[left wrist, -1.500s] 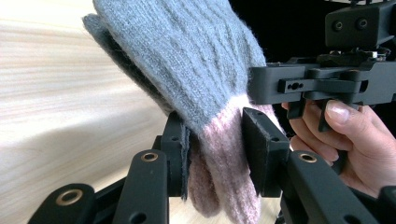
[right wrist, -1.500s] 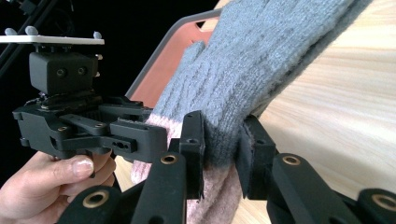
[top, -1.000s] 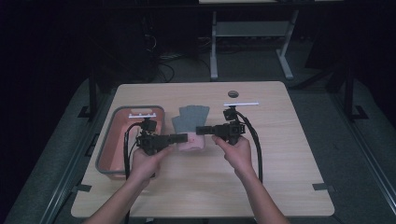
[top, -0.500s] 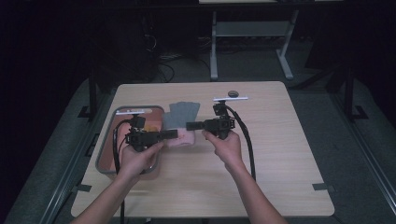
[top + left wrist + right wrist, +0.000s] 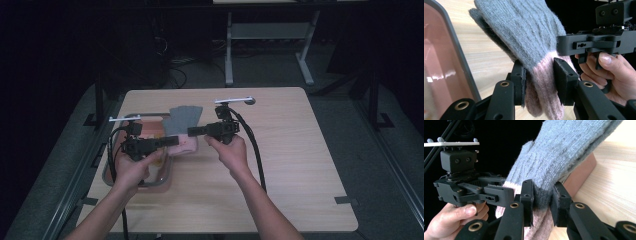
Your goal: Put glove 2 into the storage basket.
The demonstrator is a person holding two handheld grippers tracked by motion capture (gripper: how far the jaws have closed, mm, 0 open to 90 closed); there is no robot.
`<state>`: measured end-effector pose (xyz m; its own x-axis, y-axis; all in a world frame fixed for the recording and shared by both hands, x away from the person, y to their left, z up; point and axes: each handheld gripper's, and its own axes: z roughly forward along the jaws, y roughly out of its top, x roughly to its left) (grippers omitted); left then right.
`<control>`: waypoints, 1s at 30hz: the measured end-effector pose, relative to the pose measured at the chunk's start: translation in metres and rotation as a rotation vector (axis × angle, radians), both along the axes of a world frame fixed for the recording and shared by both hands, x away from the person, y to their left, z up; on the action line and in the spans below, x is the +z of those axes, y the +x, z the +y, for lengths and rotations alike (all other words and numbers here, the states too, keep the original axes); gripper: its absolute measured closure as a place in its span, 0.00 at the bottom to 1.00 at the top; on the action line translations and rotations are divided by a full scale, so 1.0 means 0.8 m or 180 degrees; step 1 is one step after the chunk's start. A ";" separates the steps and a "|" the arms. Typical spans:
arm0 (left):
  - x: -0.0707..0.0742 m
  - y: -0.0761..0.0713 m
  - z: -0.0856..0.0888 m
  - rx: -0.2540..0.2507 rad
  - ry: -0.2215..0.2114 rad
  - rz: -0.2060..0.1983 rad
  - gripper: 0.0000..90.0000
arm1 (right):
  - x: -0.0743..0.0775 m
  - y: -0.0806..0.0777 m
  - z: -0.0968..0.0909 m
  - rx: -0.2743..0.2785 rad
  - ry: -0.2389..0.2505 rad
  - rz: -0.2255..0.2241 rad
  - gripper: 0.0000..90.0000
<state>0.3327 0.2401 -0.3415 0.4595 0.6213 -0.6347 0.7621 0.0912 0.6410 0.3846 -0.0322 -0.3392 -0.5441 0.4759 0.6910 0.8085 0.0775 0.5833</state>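
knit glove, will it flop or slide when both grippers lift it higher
Probably floppy: the knit glove sags past the left gripper. Likely light; both grippers, the right gripper too, hold it by narrow pinches. Its fuzzy knit should resist slipping.

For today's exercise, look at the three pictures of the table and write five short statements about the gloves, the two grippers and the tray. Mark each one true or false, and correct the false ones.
1. Both grippers grip the grey and pink gloves. True: the left gripper and the right gripper each pinch them near the cuff.
2. The gloves lie flat on the table. False: they are held up between the grippers.
3. A tray sits at the person's left. True.
4. The gloves are all one colour. False: grey with a pink cuff.
5. The right gripper's fingers stand wide open. False: they press on the knit.
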 end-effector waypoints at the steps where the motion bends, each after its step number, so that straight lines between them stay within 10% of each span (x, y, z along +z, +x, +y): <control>1: 0.001 0.000 0.002 -0.0005 0.0011 -0.0002 0.71 | 0.000 0.001 0.002 0.0000 0.0014 0.0003 0.82; 30: 0.004 0.000 0.082 0.0216 0.0053 0.0054 0.72 | 0.003 0.024 0.086 0.0276 0.0046 0.0081 0.82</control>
<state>0.3324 0.3058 -0.3384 0.4052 0.6611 -0.6314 0.7653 0.1326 0.6299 0.4040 0.0367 -0.3368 -0.5649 0.4176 0.7117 0.8138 0.1394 0.5642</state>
